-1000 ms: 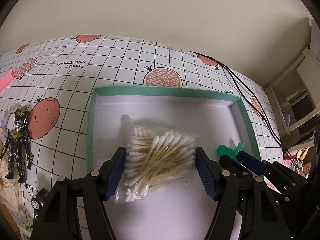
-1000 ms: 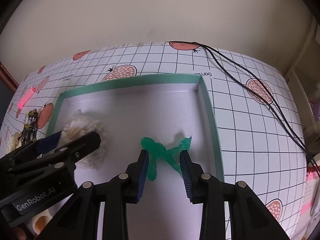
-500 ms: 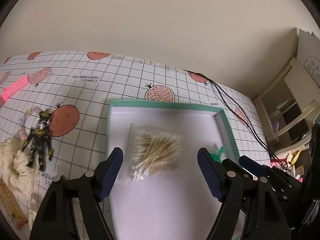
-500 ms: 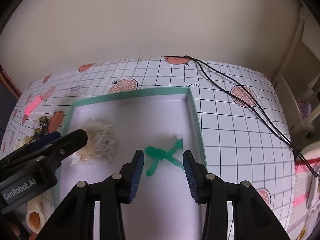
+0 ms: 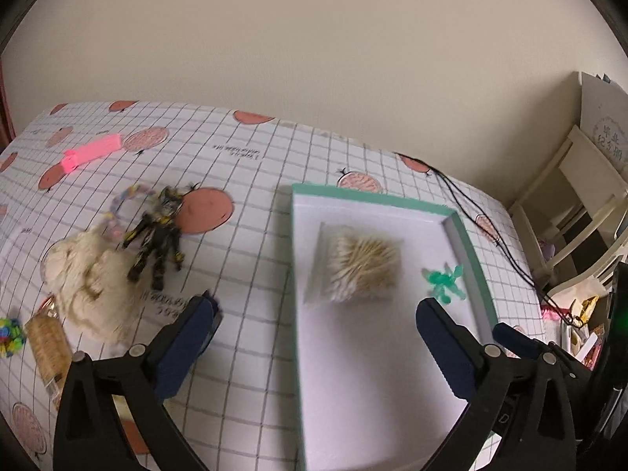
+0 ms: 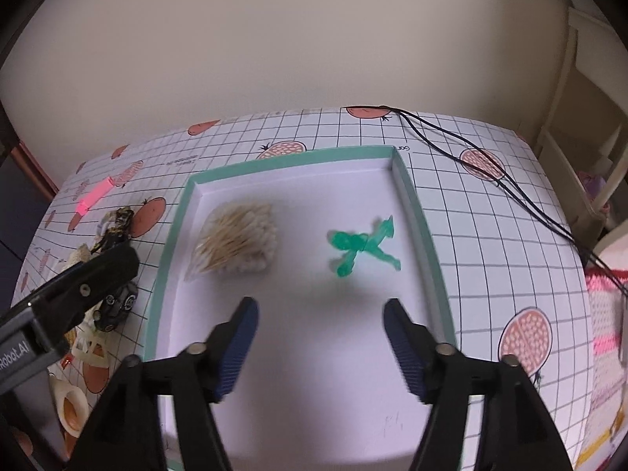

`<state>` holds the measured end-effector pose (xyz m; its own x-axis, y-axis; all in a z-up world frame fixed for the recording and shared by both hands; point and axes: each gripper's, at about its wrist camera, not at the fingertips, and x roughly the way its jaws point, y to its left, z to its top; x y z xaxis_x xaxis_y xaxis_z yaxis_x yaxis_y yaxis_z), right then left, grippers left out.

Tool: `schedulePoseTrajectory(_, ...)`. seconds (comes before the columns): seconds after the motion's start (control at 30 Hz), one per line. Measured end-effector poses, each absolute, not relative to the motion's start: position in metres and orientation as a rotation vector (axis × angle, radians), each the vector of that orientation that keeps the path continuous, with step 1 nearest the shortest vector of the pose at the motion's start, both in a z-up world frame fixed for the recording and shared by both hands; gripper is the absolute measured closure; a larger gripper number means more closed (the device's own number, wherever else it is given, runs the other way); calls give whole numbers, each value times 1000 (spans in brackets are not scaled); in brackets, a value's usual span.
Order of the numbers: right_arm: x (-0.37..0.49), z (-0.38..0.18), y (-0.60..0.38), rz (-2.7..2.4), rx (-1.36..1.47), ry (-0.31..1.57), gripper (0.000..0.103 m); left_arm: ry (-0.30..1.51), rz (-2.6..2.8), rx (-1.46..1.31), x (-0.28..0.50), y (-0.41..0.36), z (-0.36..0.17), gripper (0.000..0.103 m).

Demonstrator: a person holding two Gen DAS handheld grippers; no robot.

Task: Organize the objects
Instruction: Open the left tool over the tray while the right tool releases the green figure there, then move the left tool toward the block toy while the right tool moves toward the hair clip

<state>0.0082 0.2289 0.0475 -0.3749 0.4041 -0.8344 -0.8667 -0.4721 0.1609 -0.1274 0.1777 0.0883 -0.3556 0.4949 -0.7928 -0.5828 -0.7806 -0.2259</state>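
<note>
Both grippers (image 5: 316, 316) (image 6: 320, 320) gape empty above the green-rimmed tray (image 6: 426, 235).

I'm looking at a plain cream wall (image 5: 314, 59) running the full width behind the table, bare and evenly lit, no hard shadows on it. The table (image 5: 251, 180) wears a white cloth with a black grid and pinkish-red fruit prints, and its far edge sits right against that wall. Off to the right there's a cream-painted wooden shelf unit (image 5: 569, 212) tucked into the corner, with a pale card bearing printed characters (image 5: 606, 117) propped above it. From the right view I catch the same pale woodwork (image 6: 588, 125) along that side.
</note>
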Motion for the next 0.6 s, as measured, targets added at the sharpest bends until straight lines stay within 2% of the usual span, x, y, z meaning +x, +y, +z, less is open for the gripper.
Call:
schedulePoseTrajectory(0.1,8,46,219,1925,-958,754,18,113,2160,-1219,-125,168,88,0)
schedulePoseTrajectory(0.17,8,46,214,1924,-949,744,8,114,2150,-1213,-123,162,88,0)
schedulePoseTrajectory(0.27,9,46,209,1919,-944,745,0,116,2161,-1210,-121,155,88,0)
schedulePoseTrajectory(0.43,5,43,197,1919,-968,702,0,137,2182,-1188,-116,143,89,0)
schedulePoseTrajectory(0.6,2,45,192,1913,-971,686,0,79,2173,-1214,-119,131,84,0)
